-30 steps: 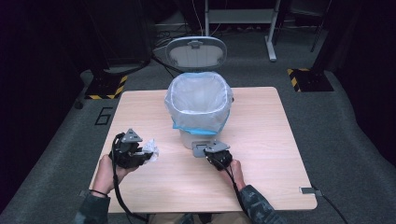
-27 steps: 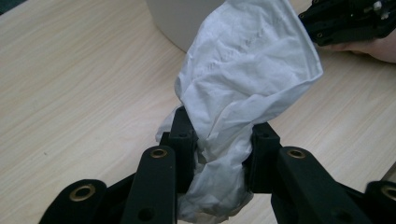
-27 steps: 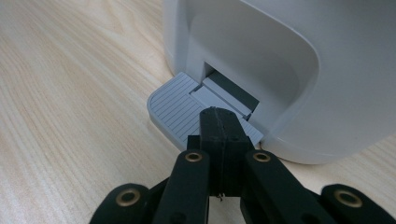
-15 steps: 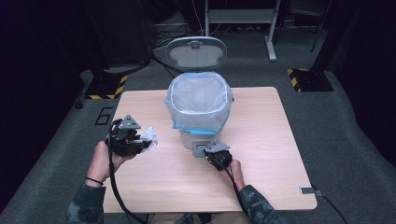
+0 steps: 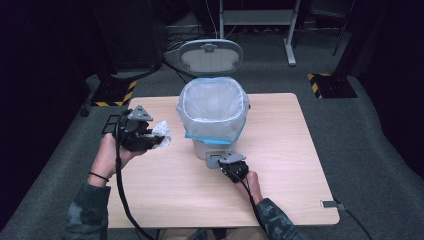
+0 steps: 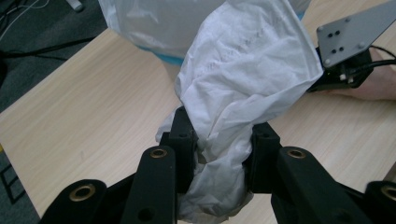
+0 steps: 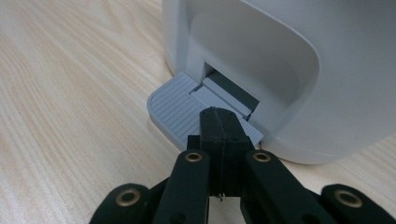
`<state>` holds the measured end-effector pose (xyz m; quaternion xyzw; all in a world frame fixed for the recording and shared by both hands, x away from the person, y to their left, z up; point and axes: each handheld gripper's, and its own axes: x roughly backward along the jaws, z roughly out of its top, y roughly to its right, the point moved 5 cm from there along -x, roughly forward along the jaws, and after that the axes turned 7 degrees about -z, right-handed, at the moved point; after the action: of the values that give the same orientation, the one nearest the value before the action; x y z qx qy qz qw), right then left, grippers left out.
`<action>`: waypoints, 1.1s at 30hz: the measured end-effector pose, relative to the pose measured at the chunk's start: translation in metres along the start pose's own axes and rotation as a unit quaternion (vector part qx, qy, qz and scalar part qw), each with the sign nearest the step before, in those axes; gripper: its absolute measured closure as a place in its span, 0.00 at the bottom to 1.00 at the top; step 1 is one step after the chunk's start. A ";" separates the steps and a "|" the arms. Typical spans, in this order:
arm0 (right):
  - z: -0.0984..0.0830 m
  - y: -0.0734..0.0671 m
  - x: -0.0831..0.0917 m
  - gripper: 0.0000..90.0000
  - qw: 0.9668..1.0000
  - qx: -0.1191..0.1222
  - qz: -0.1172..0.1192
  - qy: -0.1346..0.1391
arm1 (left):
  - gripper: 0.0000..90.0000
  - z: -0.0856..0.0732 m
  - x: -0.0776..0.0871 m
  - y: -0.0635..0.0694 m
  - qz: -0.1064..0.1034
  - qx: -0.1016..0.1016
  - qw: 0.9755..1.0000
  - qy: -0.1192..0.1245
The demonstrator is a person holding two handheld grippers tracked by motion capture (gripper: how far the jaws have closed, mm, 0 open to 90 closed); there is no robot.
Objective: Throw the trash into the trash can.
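Nearest the table's front edge, a little right of its middle, the right gripper (image 5: 231, 167) points away from the person at the foot of the bin (image 5: 212, 115). In the right gripper view its jaws are pressed together with nothing between them, and their joined tip rests on the ribbed grey pedal (image 7: 180, 109) that juts from the bin's base.

Farther left, by the table's (image 5: 290, 150) left edge, the left gripper (image 5: 150, 137) is held above the wood and aims right, toward the bin. Its jaws are clamped on a crumpled white paper (image 5: 162, 134). In the left gripper view the paper's (image 6: 243, 88) narrow, twisted end is pinched between the pads (image 6: 180, 135), and the wad widens as it runs out past the tips; its long axis follows the jaws, its loose broad end pointing at the bin's side.

Beyond both grippers, the bin stands near the table's back edge, about midway along it. It is lined with a pale blue bag (image 5: 214, 102), and its lid (image 5: 210, 56) stands open, tipped back past the rim.
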<state>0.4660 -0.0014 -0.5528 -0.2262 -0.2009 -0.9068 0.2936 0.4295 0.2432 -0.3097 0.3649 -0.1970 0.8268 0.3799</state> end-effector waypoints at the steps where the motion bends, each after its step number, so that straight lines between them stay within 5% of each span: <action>1: 0.000 0.000 0.000 1.00 1.000 0.000 0.000 0.000 | 0.77 0.003 0.001 0.000 -0.001 -0.001 1.000 0.001; 33: 0.001 0.000 0.001 1.00 1.000 -0.006 0.003 0.008 | 0.77 0.094 0.017 -0.015 0.010 -0.040 0.999 -0.007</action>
<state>0.4655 -0.0007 -0.5517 -0.2212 -0.1924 -0.9089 0.2966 0.4760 0.2041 -0.2351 0.3531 -0.2363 0.8193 0.3849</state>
